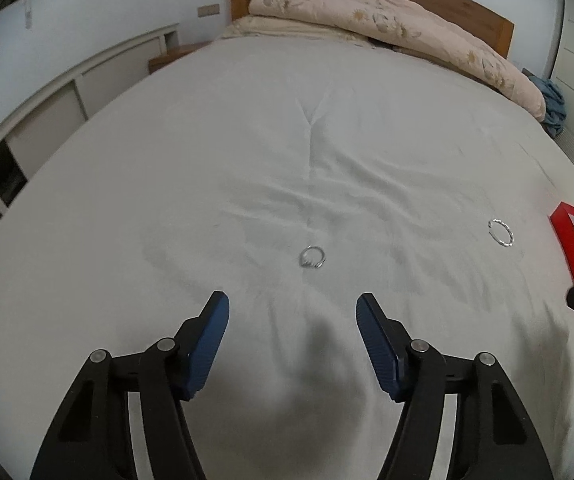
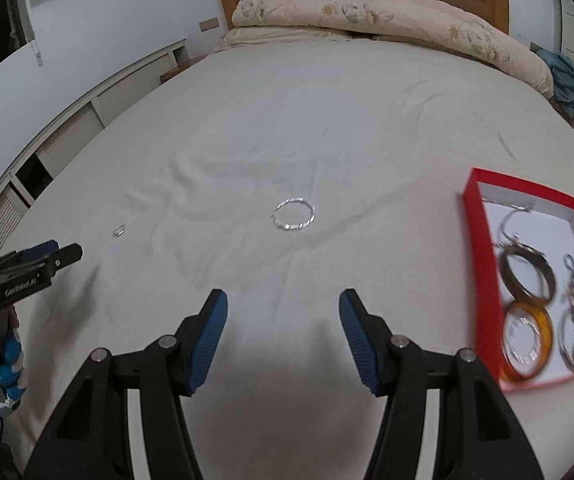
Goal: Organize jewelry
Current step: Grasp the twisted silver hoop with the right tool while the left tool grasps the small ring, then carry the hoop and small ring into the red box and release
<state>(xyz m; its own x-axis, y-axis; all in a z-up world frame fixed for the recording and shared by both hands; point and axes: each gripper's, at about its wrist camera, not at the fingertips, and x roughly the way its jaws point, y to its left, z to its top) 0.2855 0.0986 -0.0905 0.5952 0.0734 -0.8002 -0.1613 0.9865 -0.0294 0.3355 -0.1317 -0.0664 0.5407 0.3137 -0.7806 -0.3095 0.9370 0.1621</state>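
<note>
Here, "GenRobot.AI" lettering on left gripper (image 2: 47, 256), jaws apart

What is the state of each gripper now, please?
Left gripper: open, holding nothing.
Right gripper: open, holding nothing.

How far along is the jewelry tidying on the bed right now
Partly done. The red box already holds several pieces, including an amber bangle and a dark bangle. Nothing is in hand: the left gripper and right gripper are both open and empty. Left on the sheet are the small ring, ahead of the left gripper, and the silver bracelet, ahead of the right.
</note>
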